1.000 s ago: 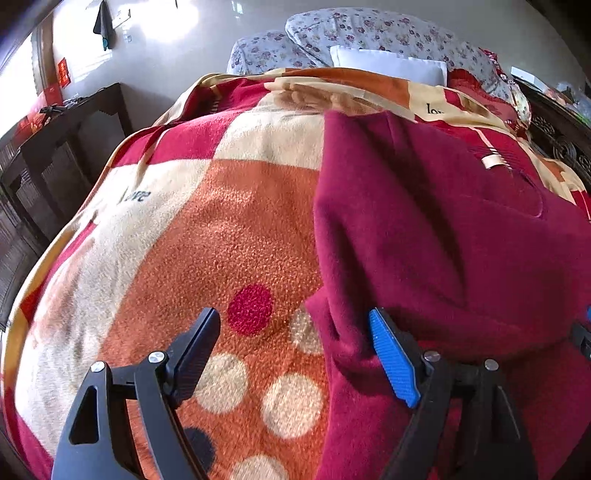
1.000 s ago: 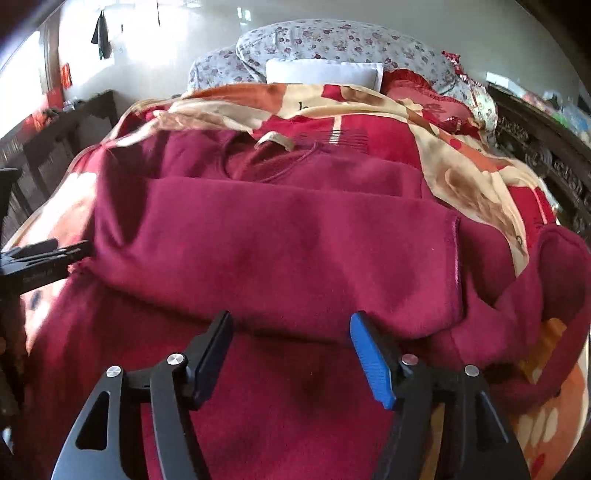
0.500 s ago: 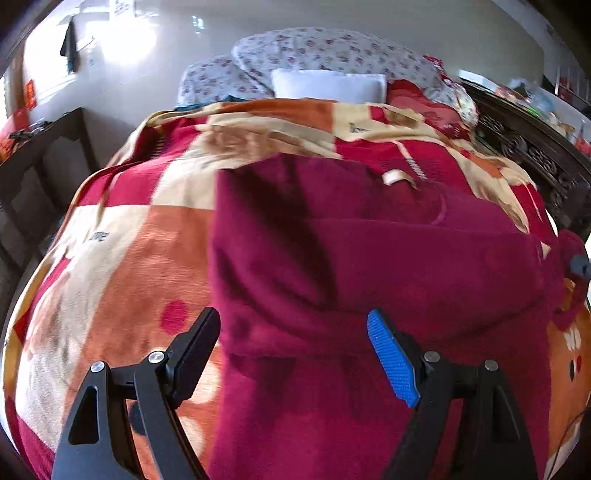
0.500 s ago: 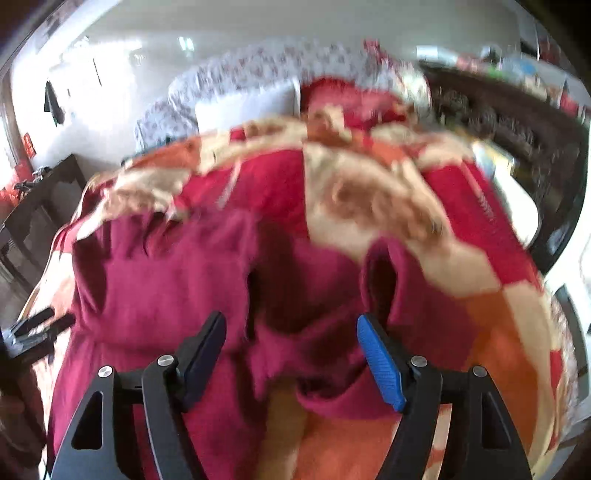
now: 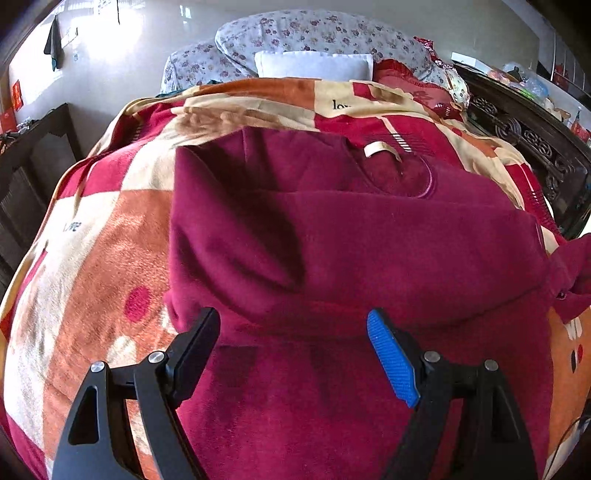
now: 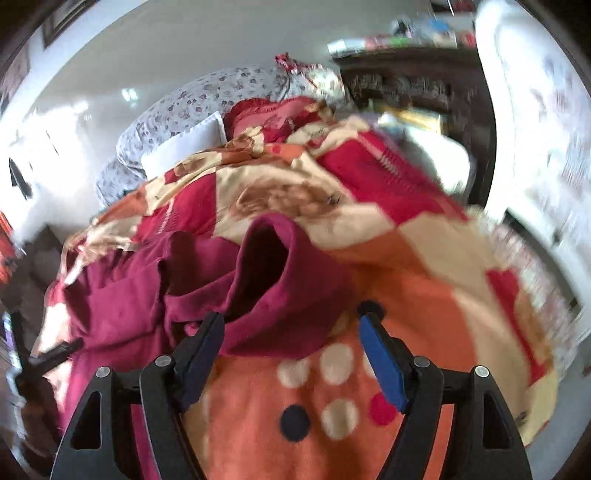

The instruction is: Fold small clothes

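Lying spread over a patterned blanket [image 5: 110,236] on the bed, the maroon sweater [image 5: 369,251] fills most of the left wrist view, its body folded across so a thick fold edge runs from 9 to 3 o'clock just above the left gripper [image 5: 293,350], and its neckline with a pale label [image 5: 380,149] sits toward 1 o'clock. The left gripper hangs released over the lower part of the sweater, jaws standing wide with nothing pressed between them. Beyond the sweater, at 12 o'clock, a white pillow [image 5: 314,64] leans against floral pillows [image 5: 314,33], a dark carved bed frame [image 5: 535,140] runs along 2 o'clock, and dark furniture [image 5: 33,158] stands at 9 o'clock. In the blurred right wrist view the right gripper [image 6: 291,350] is also released; a loose sleeve [image 6: 280,280] with its cuff gaping open lies just ahead of the jaws toward 11 o'clock, untouched by the pads, and the dotted orange blanket shows bare beneath. The left gripper's tips [image 6: 55,352] appear at 9 o'clock there. Nothing blocks either gripper. Compared with a second ago, the left view has shifted from the sweater's left edge to over its middle, while the right gripper has swung off the sweater's body toward the sleeve and the blanket's right side, its jaws having just been opening with nothing between them.
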Tool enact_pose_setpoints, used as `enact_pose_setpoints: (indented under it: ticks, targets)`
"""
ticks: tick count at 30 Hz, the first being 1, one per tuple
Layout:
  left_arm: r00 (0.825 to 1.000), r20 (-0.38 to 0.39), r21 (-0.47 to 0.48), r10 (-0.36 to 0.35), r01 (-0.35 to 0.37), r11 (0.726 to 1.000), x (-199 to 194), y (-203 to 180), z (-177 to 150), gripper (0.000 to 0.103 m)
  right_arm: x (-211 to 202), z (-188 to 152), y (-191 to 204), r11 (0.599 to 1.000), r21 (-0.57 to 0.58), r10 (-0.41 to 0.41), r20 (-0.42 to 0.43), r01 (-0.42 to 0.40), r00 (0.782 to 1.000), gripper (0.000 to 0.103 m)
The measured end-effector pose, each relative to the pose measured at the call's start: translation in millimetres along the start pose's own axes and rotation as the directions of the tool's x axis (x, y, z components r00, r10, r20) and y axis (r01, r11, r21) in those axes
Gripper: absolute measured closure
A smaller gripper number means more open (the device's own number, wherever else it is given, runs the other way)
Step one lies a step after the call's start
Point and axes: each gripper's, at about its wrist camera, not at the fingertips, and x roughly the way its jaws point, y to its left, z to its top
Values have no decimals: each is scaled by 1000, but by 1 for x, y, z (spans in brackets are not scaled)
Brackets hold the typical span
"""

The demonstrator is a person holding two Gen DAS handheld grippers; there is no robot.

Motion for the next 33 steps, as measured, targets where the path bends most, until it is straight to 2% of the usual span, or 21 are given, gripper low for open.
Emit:
enact_pose_setpoints:
  ticks: [4, 6, 7, 8, 9, 10, 11, 12, 14, 15, 18, 21, 24, 26, 27, 28, 30, 31, 33]
  targets:
    - [1000, 3, 14, 0, 0, 1000, -2, -7, -1, 22, 13, 5, 7, 989, 96, 108, 29, -110, 994, 23]
    - [1000, 5, 20, 1, -1, 1000, -4, -9, -1, 22, 24, 8, 13, 992, 93, 88, 33, -90, 996, 21]
    - [1000, 5, 21, 1, -2, 1000, -5, -9, -1, 22, 38, 10, 13, 992, 103, 67, 6, -67, 998, 21]
    - [1000, 7, 20, 1, -1, 1000, -7, -8, -1, 22, 49, 10, 11, 990, 119, 76, -22, -73, 997, 30]
    - [1000, 9, 18, -1, 1, 1000, -8, -7, -1, 22, 59, 8, 7, 987, 134, 98, -44, -91, 994, 45]
    - [1000, 13, 16, -2, 2, 1000, -9, -5, 0, 22, 67, 9, 2, 988, 132, 94, -72, -84, 993, 82]
    - [1000, 18, 14, -2, 2, 1000, -12, -2, 0, 22, 67, 10, -2, 993, 111, 52, -70, -44, 996, 91]
    - [1000, 23, 12, 1, -1, 1000, -14, 2, 0, 22, 58, 13, -5, 998, 55, -41, -29, 43, 999, 91]
    - [999, 32, 5, 8, -8, 1000, -17, 10, 1, 22, 37, 22, -5, 978, -44, -200, 52, 203, 978, 95]
    - [999, 37, -6, 9, -9, 1000, -19, 17, 2, 22, 23, 29, -4, 955, -84, -275, 106, 284, 956, 95]
    - [999, 45, -46, 3, -1, 999, -22, 34, 7, 22, -10, 49, 13, 901, -151, -366, 242, 408, 899, 95]
    - [998, 61, -84, -7, 12, 996, -27, 50, 9, 22, -34, 65, 72, 844, -297, -314, 402, 447, 860, 95]
    - [996, 89, -136, -4, 16, 991, -37, 71, 12, 22, -38, 52, 163, 737, -506, -159, 514, 448, 843, 95]
    - [995, 102, -172, 3, 14, 985, -42, 85, 13, 22, -27, 22, 233, 629, -668, 0, 512, 398, 859, 95]
    - [994, 107, -186, 7, 13, 983, -43, 90, 13, 22, -19, 9, 254, 590, -721, 55, 485, 364, 873, 95]
    - [994, 110, -200, 10, 12, 980, -44, 95, 13, 22, -3, -13, 282, 529, -794, 127, 424, 300, 897, 91]
    - [994, 107, -227, 19, 6, 974, -45, 107, 12, 22, 32, -60, 322, 426, -884, 185, 293, 192, 938, 66]
    - [994, 103, -232, 20, 4, 973, -44, 110, 11, 22, 53, -90, 341, 350, -928, 181, 203, 130, 962, 48]
    - [996, 89, -234, 22, -1, 972, -42, 116, 7, 22, 71, -127, 350, 255, -961, 172, 158, 111, 972, 43]
